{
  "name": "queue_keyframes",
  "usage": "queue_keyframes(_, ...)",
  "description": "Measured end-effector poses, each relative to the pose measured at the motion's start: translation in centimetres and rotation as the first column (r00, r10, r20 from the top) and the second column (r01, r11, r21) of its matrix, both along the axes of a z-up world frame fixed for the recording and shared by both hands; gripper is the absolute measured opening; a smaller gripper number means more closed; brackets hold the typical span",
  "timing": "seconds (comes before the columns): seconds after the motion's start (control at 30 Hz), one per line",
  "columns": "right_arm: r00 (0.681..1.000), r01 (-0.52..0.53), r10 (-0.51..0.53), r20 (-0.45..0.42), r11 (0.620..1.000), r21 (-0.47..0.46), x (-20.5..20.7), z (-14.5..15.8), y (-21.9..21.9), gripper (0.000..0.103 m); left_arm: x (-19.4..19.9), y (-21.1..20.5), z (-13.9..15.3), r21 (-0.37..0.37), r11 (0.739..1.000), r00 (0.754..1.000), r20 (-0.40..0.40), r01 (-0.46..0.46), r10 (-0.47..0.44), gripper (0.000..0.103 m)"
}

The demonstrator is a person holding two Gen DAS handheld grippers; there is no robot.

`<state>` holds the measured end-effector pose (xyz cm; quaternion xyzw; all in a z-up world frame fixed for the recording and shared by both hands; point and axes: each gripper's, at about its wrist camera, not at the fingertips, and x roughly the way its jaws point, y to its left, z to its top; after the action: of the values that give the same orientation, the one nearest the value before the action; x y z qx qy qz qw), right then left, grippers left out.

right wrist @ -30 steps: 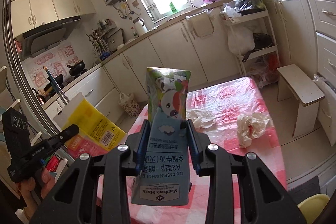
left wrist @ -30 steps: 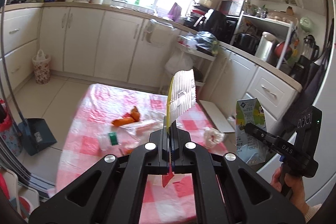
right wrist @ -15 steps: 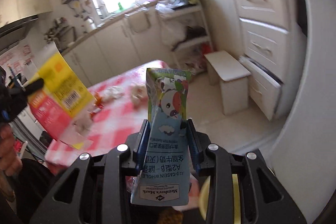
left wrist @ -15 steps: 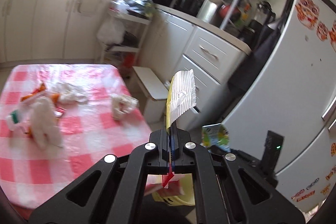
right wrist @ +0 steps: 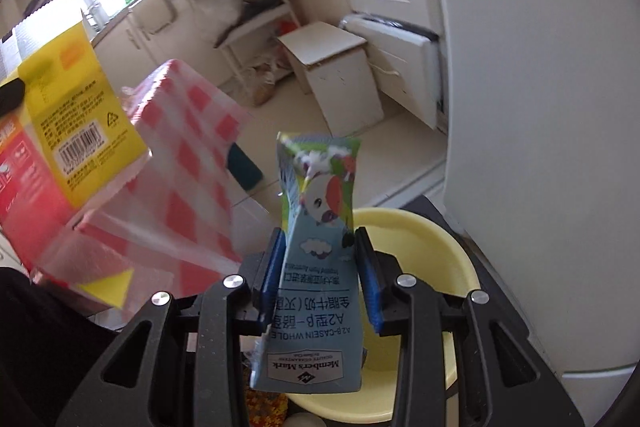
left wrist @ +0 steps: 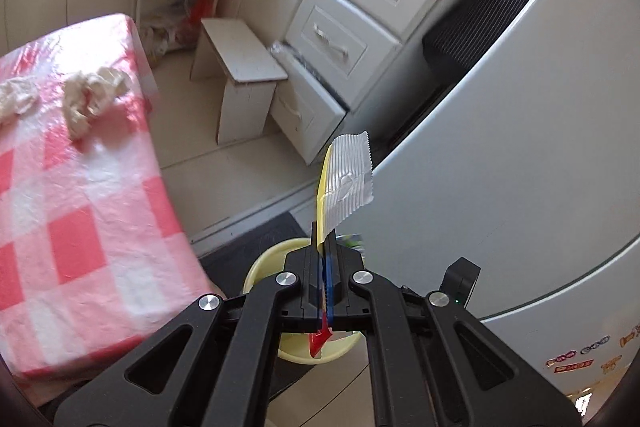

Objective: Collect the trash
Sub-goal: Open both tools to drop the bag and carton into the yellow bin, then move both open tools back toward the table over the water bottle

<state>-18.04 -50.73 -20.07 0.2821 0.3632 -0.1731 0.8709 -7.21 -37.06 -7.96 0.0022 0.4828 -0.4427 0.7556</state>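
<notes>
My left gripper [left wrist: 325,247] is shut on a flat yellow and red snack bag [left wrist: 348,183] whose silver crimped edge sticks up past the jaws. The same snack bag [right wrist: 68,143] shows large at the left of the right wrist view. My right gripper [right wrist: 320,247] is shut on a squashed blue milk carton [right wrist: 316,259] with a cow printed on it. A pale yellow bin [left wrist: 260,267] stands on the floor just below both grippers, and the bin [right wrist: 420,239] sits right behind the carton. Crumpled tissues [left wrist: 92,95] lie on the red checked table [left wrist: 80,207].
A white fridge [left wrist: 520,167] rises close on the right, next to the bin. A small white stool [left wrist: 244,75] and white drawers [left wrist: 340,47], the lowest one pulled out, stand across the floor. A dark mat [left wrist: 248,243] lies under the bin.
Both grippers swung away from the table toward the right and sank, tilting downward. The yellow bin by the fridge has come into view below them. Both grips are unchanged.
</notes>
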Motion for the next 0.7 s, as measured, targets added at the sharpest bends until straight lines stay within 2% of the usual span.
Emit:
queue_keyframes(0.03, 1.0, 0.006, -0.006, -0.005, 1.0, 0.008, 0.0, -0.5, -0.3, 0.037, -0.2, -0.9, -0.7, 0.023, 1.0, 1.0, -0.003, 0.003, -0.003, 0.001)
queue_keyframes(0.1, 1.0, 0.02, -0.02, -0.007, 0.999, 0.027, -0.3, -1.1, -0.8, 0.05, -0.5, -2.5, -2.0, 0.065, 0.998, 1.0, -0.012, 0.014, -0.013, 0.001)
queue_keyframes(0.17, 0.999, 0.044, -0.044, -0.002, 0.998, 0.042, -0.7, -1.4, -1.4, 0.051, -0.7, -4.1, -3.4, 0.118, 0.993, 0.999, -0.027, 0.024, -0.021, 0.002)
queue_keyframes(0.23, 0.998, 0.068, -0.068, -0.001, 0.996, 0.048, -1.6, -1.6, -1.8, 0.052, -0.9, -5.3, -4.6, 0.15, 0.988, 0.998, -0.049, 0.044, -0.037, 0.01)
queue_keyframes(0.3, 0.996, 0.09, -0.091, 0.006, 0.995, 0.05, -2.5, -1.2, -1.9, 0.055, -1.2, -6.0, -5.6, 0.186, 0.981, 0.997, -0.064, 0.057, -0.046, 0.036)
queue_keyframes(0.33, 0.995, 0.099, -0.099, 0.011, 0.994, 0.05, -2.9, -0.8, -1.9, 0.056, -1.3, -6.2, -5.7, 0.193, 0.979, 0.997, -0.06, 0.058, -0.047, 0.043)
queue_keyframes(0.4, 0.993, 0.113, -0.114, 0.023, 0.993, 0.043, -3.4, 0.0, -2.2, 0.057, -1.4, -6.1, -5.2, 0.187, 0.981, 0.998, -0.038, 0.053, -0.046, 0.056)
queue_keyframes(0.47, 0.991, 0.126, -0.127, 0.041, 0.991, 0.037, -3.6, 1.0, -2.4, 0.058, -1.3, -5.6, -4.3, 0.162, 0.986, 0.999, -0.019, 0.043, -0.04, 0.063)
queue_keyframes(0.6, 0.989, 0.113, -0.114, 0.099, 0.993, 0.015, -3.0, 3.7, -1.9, 0.06, -0.8, -3.7, -2.4, 0.112, 0.994, 1.0, 0.012, -0.005, 0.003, 0.067)
queue_keyframes(0.7, 0.986, 0.07, -0.067, 0.153, 0.998, -0.01, -1.8, 6.3, -0.5, 0.061, -0.1, -0.7, -0.1, 0.055, 0.996, 0.996, 0.059, -0.064, 0.061, 0.072)
